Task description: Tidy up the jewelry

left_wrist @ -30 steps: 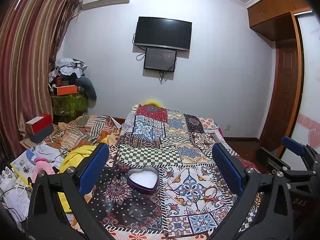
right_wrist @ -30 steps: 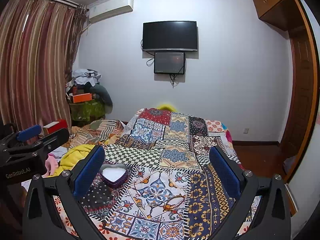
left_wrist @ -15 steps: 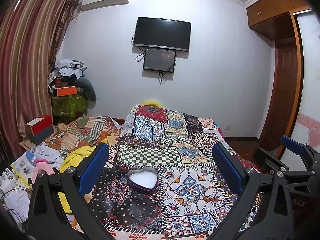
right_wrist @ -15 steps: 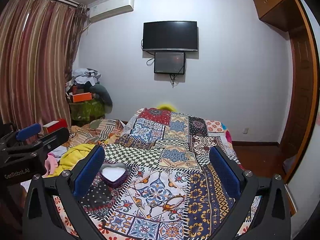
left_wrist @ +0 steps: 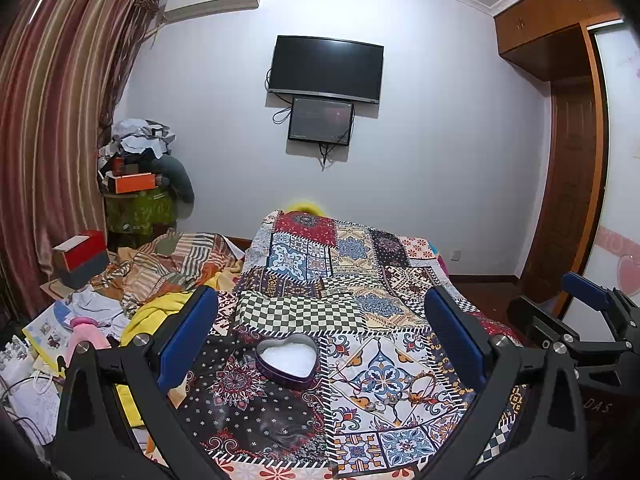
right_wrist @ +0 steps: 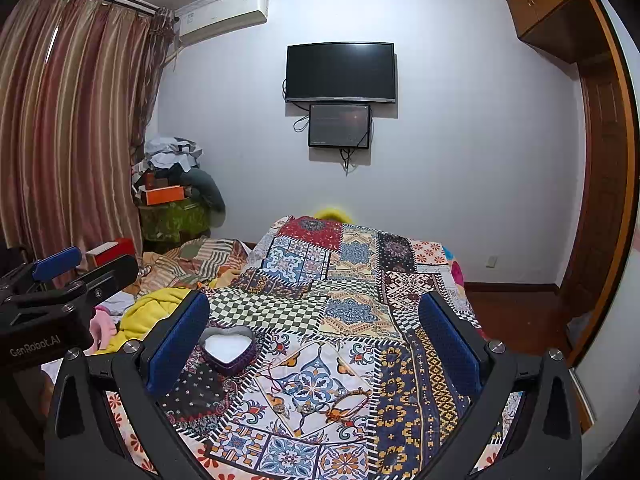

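While both grippers, left gripper (left_wrist: 320, 344) and right gripper (right_wrist: 314, 340), are hovering with jaws wide and empty, the heart-shaped tin (left_wrist: 287, 360) is sitting on the patchwork bedspread (left_wrist: 352, 272), bracelets (right_wrist: 336, 402) lying just right of the tin, wall television (right_wrist: 341, 72) beyond.

Both cameras look from the foot of the bed down its length toward the far wall, tilted slightly downward. The left wrist view sits to the left, with the heart-shaped tin (left_wrist: 287, 359) near, just left of 12 o'clock. In the right wrist view the tin (right_wrist: 228, 349) lies toward 10 o'clock. The 2 views share the patchwork quilt (left_wrist: 352, 272), tin and wall-mounted TV (right_wrist: 341, 72).
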Available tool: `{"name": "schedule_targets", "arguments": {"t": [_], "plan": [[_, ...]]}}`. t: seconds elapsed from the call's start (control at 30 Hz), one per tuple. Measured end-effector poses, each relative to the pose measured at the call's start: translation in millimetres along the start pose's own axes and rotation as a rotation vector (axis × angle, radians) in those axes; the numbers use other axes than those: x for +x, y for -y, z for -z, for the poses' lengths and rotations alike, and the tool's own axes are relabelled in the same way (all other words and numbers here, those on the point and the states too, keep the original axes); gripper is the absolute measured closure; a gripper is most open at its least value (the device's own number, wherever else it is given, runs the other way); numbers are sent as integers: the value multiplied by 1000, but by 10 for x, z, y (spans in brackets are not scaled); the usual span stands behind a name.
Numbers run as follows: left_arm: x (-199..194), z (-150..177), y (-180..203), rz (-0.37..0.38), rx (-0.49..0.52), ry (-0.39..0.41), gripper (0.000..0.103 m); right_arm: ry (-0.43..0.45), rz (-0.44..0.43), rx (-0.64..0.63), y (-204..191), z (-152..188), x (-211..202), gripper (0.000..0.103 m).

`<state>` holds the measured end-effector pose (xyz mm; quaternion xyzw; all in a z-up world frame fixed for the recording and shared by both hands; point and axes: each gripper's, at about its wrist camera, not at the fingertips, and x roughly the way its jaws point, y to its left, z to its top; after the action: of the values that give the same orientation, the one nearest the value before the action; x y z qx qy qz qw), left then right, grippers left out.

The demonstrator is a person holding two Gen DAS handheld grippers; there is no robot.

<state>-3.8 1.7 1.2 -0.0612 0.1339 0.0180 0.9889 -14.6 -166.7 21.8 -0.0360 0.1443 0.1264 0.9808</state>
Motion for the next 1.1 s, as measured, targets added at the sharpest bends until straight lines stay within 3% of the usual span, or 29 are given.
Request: {"name": "schedule_targets", "arguments": {"t": [0.73, 1.1], "plan": [[12, 4, -2, -2, 0, -5, 0, -10, 8, 0, 8, 19, 44, 0], [303, 64, -7, -21, 2, -79, 0, -72, 27, -13, 83, 154, 249, 0]]}}
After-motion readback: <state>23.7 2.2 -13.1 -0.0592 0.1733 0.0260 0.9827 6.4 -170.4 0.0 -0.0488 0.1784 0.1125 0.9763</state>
